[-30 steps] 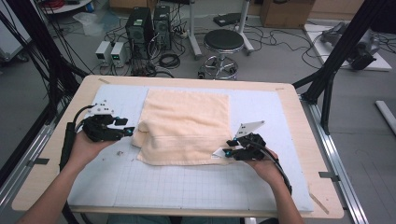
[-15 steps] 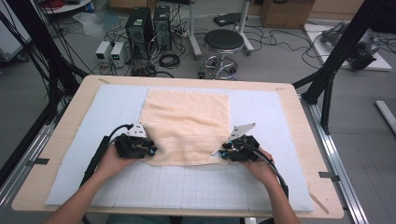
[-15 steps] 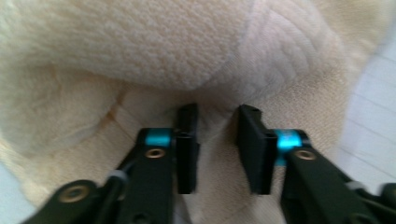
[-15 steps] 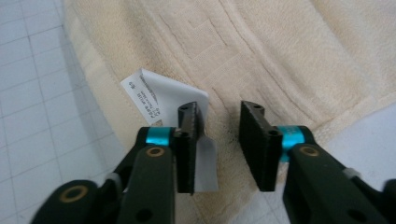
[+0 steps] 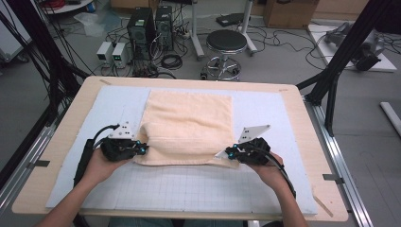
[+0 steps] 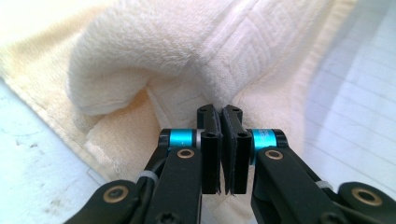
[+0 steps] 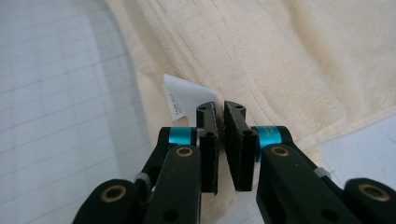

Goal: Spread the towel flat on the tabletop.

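A cream towel (image 5: 187, 125) lies spread on the gridded mat (image 5: 189, 189). My left gripper (image 5: 142, 150) is at its near left corner, where the cloth humps up in a fold. In the left gripper view the jaws (image 6: 220, 109) have just been closing and now pinch a ridge of the towel (image 6: 140, 51). My right gripper (image 5: 228, 152) is at the near right corner. Its jaws (image 7: 220, 108) have also just been closing and now hold the hem of the towel (image 7: 303, 60), beside a small white label (image 7: 180, 98).
The mat covers most of a wooden table (image 5: 71, 109), with black frame posts at its sides. On the floor beyond the far edge stand a stool (image 5: 227, 42) and computer towers (image 5: 142, 23) with cables.
My left hand has come right and nearer the front edge, onto the towel's near left corner, where the cloth now bulges. My right hand has stayed at the near right corner.
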Tool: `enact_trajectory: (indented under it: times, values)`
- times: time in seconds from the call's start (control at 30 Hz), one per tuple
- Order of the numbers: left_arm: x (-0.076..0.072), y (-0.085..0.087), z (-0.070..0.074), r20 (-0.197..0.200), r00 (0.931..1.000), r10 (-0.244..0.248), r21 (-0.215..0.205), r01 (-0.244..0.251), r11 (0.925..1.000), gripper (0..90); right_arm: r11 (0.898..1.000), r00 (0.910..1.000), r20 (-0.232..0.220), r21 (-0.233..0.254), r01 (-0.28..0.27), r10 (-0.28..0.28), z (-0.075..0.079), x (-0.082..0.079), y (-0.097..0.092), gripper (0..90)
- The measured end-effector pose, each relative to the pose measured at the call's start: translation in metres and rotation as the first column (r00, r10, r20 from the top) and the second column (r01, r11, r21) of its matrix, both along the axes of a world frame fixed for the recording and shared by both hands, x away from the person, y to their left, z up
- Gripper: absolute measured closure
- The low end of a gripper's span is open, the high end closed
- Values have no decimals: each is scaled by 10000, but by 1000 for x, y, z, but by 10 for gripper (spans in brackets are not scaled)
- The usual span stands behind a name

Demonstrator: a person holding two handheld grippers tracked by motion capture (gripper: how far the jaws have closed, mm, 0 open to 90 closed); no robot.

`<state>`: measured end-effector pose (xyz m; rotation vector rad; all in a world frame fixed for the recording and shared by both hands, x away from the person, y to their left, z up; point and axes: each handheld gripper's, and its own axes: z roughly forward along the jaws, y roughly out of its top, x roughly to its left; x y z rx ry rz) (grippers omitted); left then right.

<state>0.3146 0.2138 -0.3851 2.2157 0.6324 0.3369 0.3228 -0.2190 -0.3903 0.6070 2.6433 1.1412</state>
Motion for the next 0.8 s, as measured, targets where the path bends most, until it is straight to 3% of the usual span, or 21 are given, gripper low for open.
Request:
enact_trajectory:
  times: [0.17,0.3,0.43,0.5,0.63,0.8]
  values:
    - [-26,5,12,115,9996,-269,12,269,9996,863,9986,9984,330,-286,-453,462,16,-25,4,844]
    - [-55,12,17,104,9982,-594,17,594,9982,863,9968,9962,381,-159,-779,784,24,-48,5,844]
    - [-89,19,17,-137,9957,-913,276,916,9954,860,9903,9904,157,-187,-1373,1376,26,-77,10,834]
    - [-99,25,15,-305,9942,-1034,165,1039,9944,832,9845,9845,-126,-121,-1749,1748,25,-88,13,757]
    - [-96,35,17,-133,9986,-504,-237,501,9985,638,9885,9885,185,-159,-1501,1504,27,-90,14,669]
    - [-69,26,0,-357,9976,-595,-398,581,9975,587,9904,9911,245,-485,-1298,1311,13,-63,21,579]
